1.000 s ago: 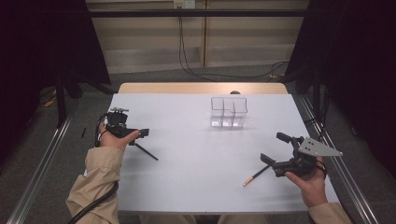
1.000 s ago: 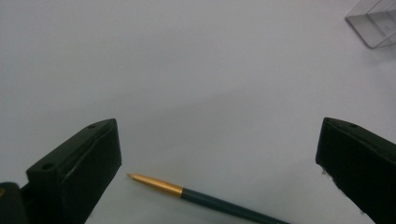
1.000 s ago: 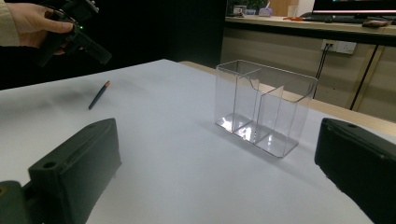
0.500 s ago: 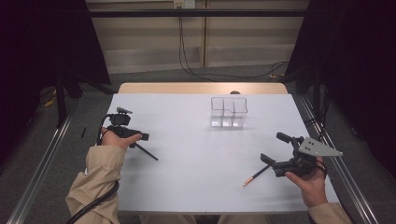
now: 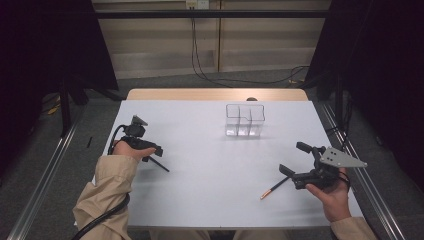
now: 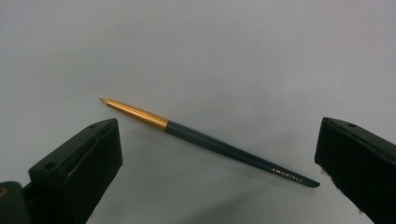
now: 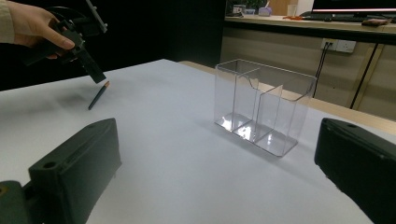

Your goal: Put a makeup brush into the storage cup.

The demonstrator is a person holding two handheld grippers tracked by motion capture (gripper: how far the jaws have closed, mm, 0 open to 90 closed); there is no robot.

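Two brushes: dark brush (image 6: 212, 143) between spread left tool (image 5: 150, 150) jaws; second brush (image 5: 274, 188) by spread right tool (image 5: 292, 172). One clear organizer (image 5: 244, 120). White bench (image 5: 210, 170), dark room.

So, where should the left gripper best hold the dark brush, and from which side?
Probably from above, mid-handle. The dark brush lies flat on the white table, between the open jaws of the left gripper. Its handle is thin, so close across it, not along it.
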